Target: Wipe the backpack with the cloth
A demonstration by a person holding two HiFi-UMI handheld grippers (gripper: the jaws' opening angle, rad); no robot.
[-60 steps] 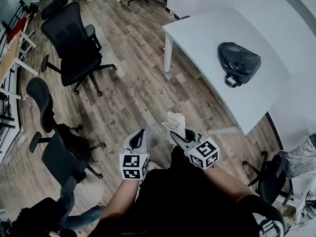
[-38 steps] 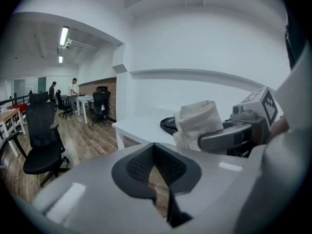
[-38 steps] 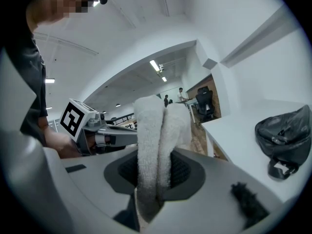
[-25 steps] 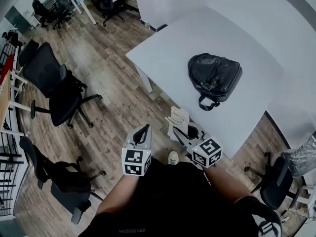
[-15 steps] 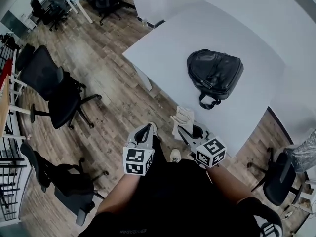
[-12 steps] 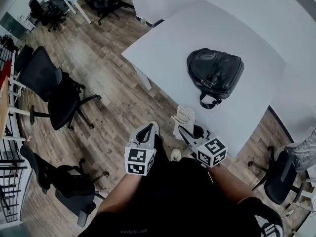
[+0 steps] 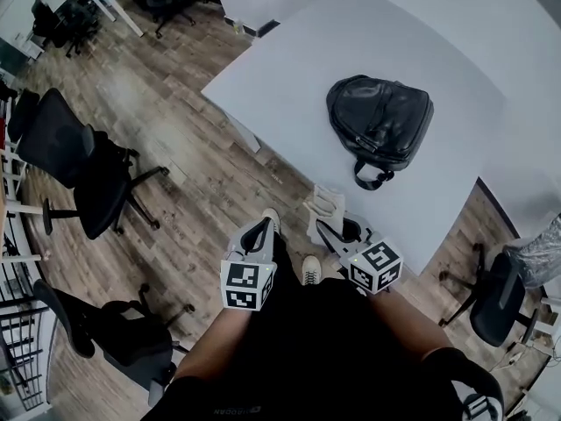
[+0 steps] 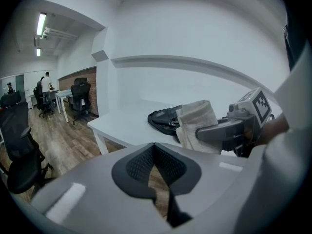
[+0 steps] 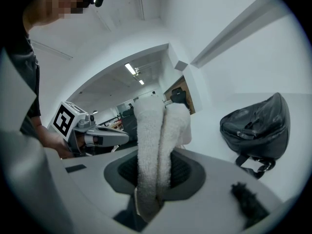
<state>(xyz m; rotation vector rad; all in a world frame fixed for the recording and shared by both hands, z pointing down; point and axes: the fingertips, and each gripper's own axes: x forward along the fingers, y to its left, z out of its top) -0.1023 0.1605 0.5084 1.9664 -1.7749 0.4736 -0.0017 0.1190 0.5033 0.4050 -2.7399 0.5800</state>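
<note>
- While the right gripper (image 7: 331, 228) has its jaws clamped on the cloth (image 7: 326, 205), which stands up out of them as a folded pale bundle, the backpack (image 7: 379, 123) lies flat on the white desk (image 7: 289, 68), well apart from both grippers.
- From the right gripper view, the backpack (image 9: 256, 126) sits ahead and off to the right of the cloth (image 9: 152, 145), so the reach would have to go forward and rightward over the near desk edge.
- Its carry loop points back toward that near edge, and the body runs away from it, deeper onto the desk; strokes along that line look the most natural.
- The left gripper (image 7: 256, 235) has its jaws together with nothing between them; through its own view only floor shows below the closed tips (image 8: 155, 152).
- Both grippers hang over the wooden floor (image 7: 193, 174), short of the desk, close to the person's body.
- The right gripper is the nearer of the two to the backpack, and it carries the cloth, so the wipe falls to it. The left could steady the bag, though no wiping has begun.
</note>
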